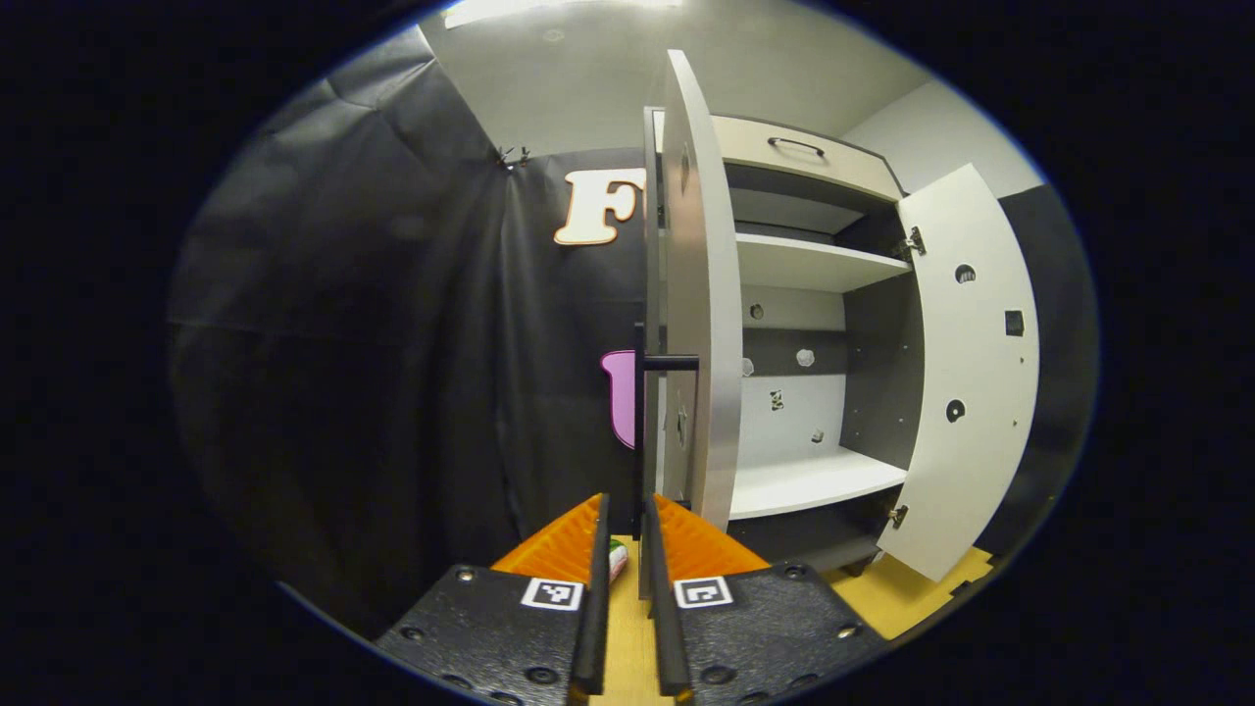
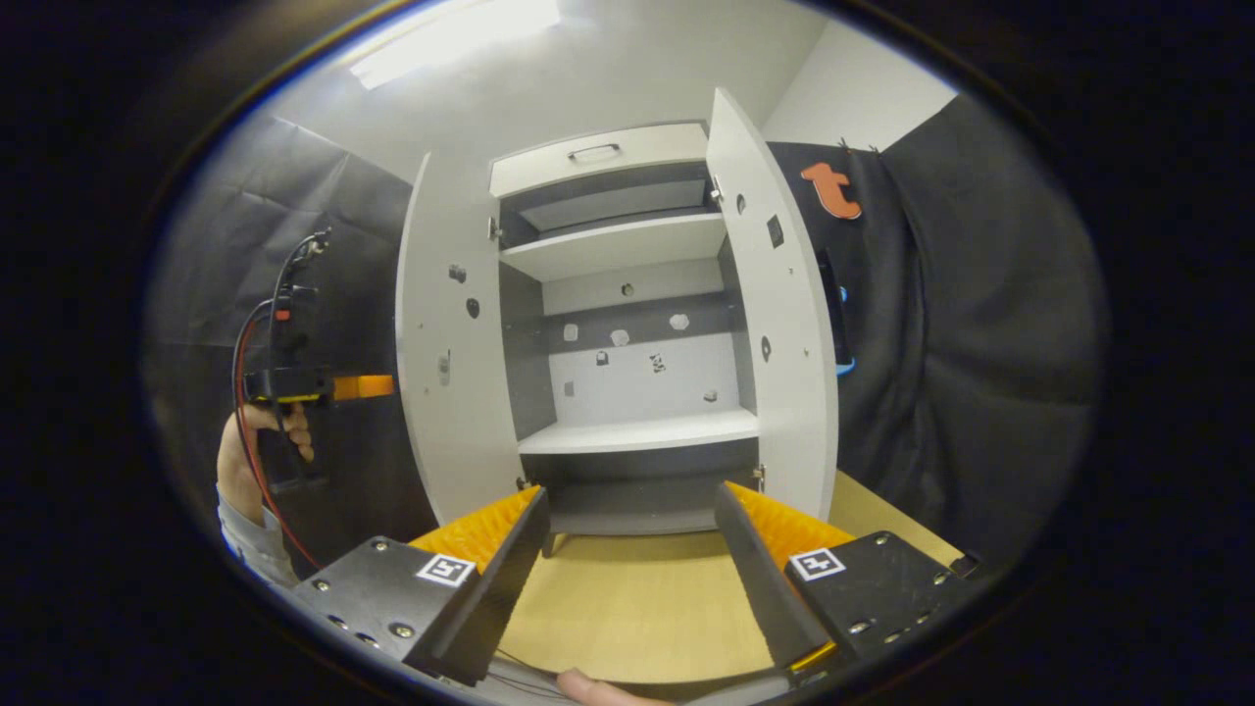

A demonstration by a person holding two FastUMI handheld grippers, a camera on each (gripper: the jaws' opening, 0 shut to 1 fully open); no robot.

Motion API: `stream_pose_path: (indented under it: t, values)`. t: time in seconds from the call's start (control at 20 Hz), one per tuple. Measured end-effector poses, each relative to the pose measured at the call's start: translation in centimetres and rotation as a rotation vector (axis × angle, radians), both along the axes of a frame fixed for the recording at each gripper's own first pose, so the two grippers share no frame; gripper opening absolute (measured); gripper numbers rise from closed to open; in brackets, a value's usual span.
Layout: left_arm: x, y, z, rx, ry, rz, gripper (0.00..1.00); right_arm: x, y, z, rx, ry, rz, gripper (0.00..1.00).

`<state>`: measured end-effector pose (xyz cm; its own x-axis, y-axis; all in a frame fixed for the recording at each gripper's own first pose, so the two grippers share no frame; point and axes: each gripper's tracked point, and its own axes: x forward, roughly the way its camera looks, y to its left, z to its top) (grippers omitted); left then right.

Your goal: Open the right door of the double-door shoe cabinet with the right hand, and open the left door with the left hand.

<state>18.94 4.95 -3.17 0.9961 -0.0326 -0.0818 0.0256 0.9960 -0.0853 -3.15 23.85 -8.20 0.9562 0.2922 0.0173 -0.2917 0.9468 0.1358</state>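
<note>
The white shoe cabinet (image 2: 627, 245) stands with both doors swung open, its shelves bare. In the left gripper view the left door (image 1: 701, 294) is seen edge-on, and its thin black handle (image 1: 640, 422) runs down between the tips of my left gripper (image 1: 626, 500), whose jaws are nearly together around it. The right gripper view shows that left gripper (image 2: 373, 387) reaching behind the left door (image 2: 446, 392), held by a hand (image 2: 245, 441). My right gripper (image 2: 632, 495) is open and holds nothing, a short way in front of the cabinet. The right door (image 2: 784, 324) stands wide, also seen as the far right door (image 1: 971, 373).
A shut drawer (image 2: 593, 152) tops the cabinet. The cabinet stands on a light wooden floor (image 2: 637, 598), with black cloth walls on both sides. A small green, red and white object (image 1: 618, 559) lies on the floor below the left gripper's tips.
</note>
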Motion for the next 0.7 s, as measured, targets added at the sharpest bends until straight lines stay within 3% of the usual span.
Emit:
stream_pose_path:
  t: [0.1, 0.15, 0.3, 0.5, 0.7]
  values:
    - [-1.2, 0.1, 0.3, -0.018, -0.001, 0.014, 0.42, -0.1, 0.0, 0.1, -0.002, -0.007, -0.005, 1.00]
    - [-1.6, 0.2, 0.4, -0.014, -0.010, 0.016, 0.46, -0.1, 0.0, 0.1, 0.000, -0.010, -0.006, 1.00]
    - [-3.3, -0.1, 0.7, 0.003, -0.015, 0.027, 0.73, -0.2, -0.3, 0.4, 0.007, -0.019, -0.010, 1.00]
    - [-5.8, -1.7, 0.4, 0.014, -0.007, 0.031, 0.98, -0.5, -0.5, 0.6, -0.003, -0.028, -0.016, 1.00]
    - [-8.8, -5.4, 0.3, 0.014, -0.024, -0.042, 0.96, -0.8, -1.2, 0.9, -0.002, -0.036, -0.026, 1.00]
